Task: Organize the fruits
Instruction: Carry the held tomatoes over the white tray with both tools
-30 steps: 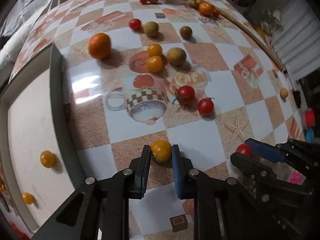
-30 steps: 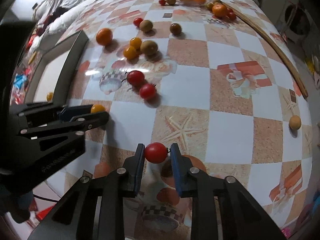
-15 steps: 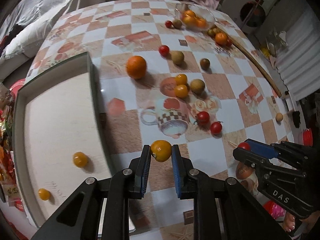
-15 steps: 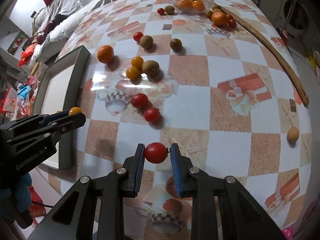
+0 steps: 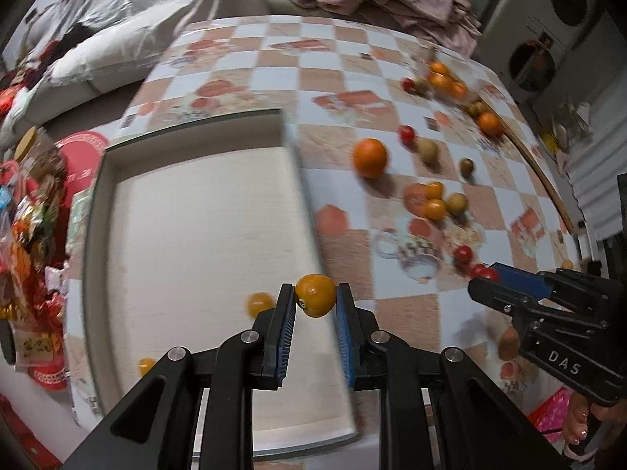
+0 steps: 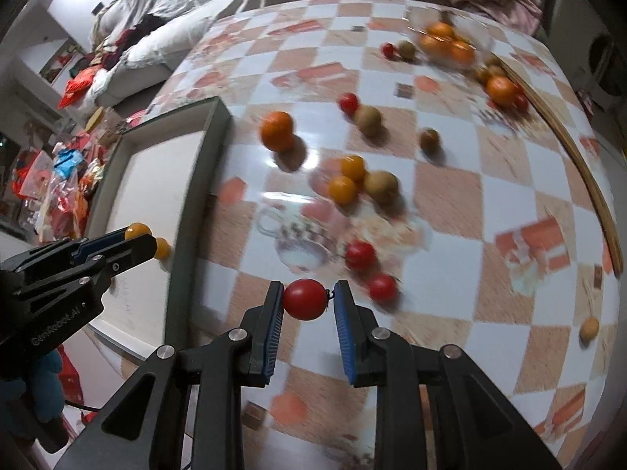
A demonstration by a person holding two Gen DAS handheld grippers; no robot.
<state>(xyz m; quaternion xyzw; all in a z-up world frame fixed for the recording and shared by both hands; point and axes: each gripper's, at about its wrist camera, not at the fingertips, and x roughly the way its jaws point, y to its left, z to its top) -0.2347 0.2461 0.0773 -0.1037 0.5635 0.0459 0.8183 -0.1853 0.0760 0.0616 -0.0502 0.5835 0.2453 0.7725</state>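
Left wrist view — left gripper fingers clamp yellow tomato above tray; right gripper grips red tomato over counter, tray leftward.

Your tray is mostly bare inside: only two small yellow fruits near its near edge, so plenty of room to come down over its middle & far end, but mind the raised rim on the table side. Right of the tray, the table is cluttered: an orange, a yellow/brown cluster & two red tomatoes block the center. Open cloth lies far right & at the far-left corner.
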